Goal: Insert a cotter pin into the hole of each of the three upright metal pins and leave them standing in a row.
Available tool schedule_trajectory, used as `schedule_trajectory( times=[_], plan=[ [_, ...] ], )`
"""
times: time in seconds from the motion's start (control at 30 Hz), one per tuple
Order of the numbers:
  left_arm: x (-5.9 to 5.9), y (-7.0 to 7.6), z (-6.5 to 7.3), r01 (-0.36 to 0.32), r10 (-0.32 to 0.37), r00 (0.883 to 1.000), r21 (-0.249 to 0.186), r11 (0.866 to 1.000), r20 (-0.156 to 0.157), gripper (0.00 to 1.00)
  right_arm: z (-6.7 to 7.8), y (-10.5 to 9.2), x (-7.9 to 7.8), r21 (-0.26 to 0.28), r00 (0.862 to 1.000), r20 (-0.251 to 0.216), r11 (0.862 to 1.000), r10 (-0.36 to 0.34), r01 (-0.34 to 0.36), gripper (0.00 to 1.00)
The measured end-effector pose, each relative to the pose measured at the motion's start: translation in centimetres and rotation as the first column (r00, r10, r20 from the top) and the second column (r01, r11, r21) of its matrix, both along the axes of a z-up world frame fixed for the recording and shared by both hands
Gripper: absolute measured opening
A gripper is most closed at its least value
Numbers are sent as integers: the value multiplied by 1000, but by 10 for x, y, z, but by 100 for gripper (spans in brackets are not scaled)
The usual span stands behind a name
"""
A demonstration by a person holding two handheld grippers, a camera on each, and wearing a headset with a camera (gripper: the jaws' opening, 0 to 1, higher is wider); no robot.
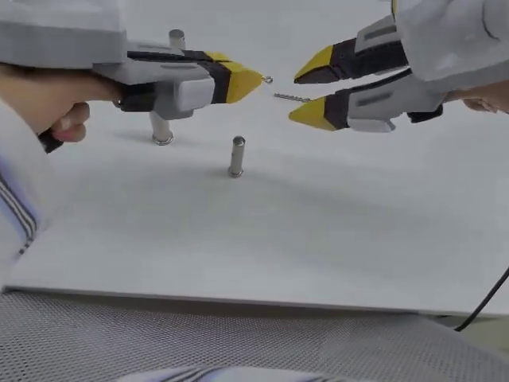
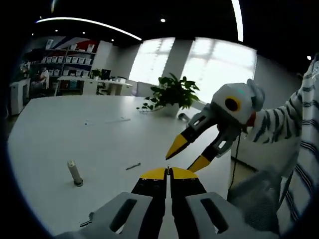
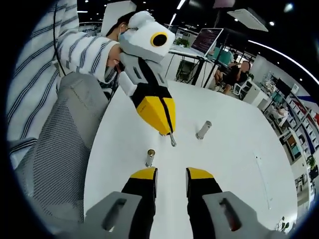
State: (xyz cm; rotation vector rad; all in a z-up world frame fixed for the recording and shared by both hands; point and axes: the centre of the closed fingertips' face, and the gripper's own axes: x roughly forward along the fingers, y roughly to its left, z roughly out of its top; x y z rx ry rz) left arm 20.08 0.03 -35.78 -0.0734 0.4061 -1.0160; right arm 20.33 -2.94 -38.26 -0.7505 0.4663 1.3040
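Observation:
Three upright metal pins stand on the white table: one in the middle (image 1: 237,156), one (image 1: 161,127) partly behind my left gripper, and one (image 1: 176,38) farther back. My left gripper (image 1: 256,80) hovers above them, shut on a thin cotter pin (image 1: 268,79) whose loop sticks out of its tips. The right gripper view shows that cotter pin (image 3: 172,139) pointing down between two upright pins (image 3: 150,157) (image 3: 203,129). My right gripper (image 1: 296,97) faces the left one from the right, open, a short gap away. Its jaws (image 3: 172,172) hold nothing.
A loose cotter pin (image 1: 292,97) lies on the table behind the right gripper's tips; the left gripper view shows that loose cotter pin (image 2: 133,166) and another (image 2: 85,223). Grey mesh fabric (image 1: 238,342) borders the table's near edge. A black cable (image 1: 485,306) hangs at the right.

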Motion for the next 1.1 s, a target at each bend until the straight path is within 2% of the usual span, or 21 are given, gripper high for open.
schedule_trajectory(
  times=[0.03, 0.07, 0.13, 0.2, 0.27, 0.33, 0.47, 0.63, 0.73, 0.87, 1.1],
  plan=[
    [-1, 0, -1, 5, -5, 1000, 11, 1000, 7, 0, 0, 0, 2, 4, 1000, -6, 1000, 4, -4, 17],
    [-2, 0, 0, 25, -27, 998, 33, 999, 51, 0, 0, 0, 1, 6, 1000, -23, 1000, 11, -11, 16],
    [-7, -2, 2, 71, -78, 990, 64, 995, 120, 0, 2, 1, -1, 18, 998, -52, 1000, 21, -20, 13],
    [-10, -4, 3, 96, -107, 983, 75, 993, 152, 0, 4, 3, -3, 38, 996, -80, 999, 28, -25, 14],
    [-13, -5, 3, 107, -118, 980, 78, 991, 158, 0, 5, 4, -8, 46, 992, -116, 998, 49, -44, 15],
    [-15, -6, 3, 128, -144, 973, 97, 987, 180, 0, 5, 6, -12, 45, 989, -132, 997, 68, -62, 14],
    [-20, -9, 3, 156, -176, 964, 116, 981, 199, 0, 2, 6, -13, 24, 988, -128, 996, 88, -85, 10],
    [-27, -13, 6, 189, -210, 954, 116, 975, 215, 0, 4, 12, -24, 43, 979, -161, 992, 127, -122, 8],
    [-31, -14, 4, 205, -230, 949, 129, 970, 217, 0, 4, 15, -28, 41, 975, -169, 989, 144, -139, 5],
    [-32, -15, 1, 212, -241, 948, 150, 966, 210, 0, 3, 16, -34, 39, 969, -179, 986, 168, -164, 4],
    [-36, -20, 0, 238, -265, 942, 146, 960, 208, 0, 1, 16, -39, 31, 966, -182, 983, 181, -179, 0]
  ],
)
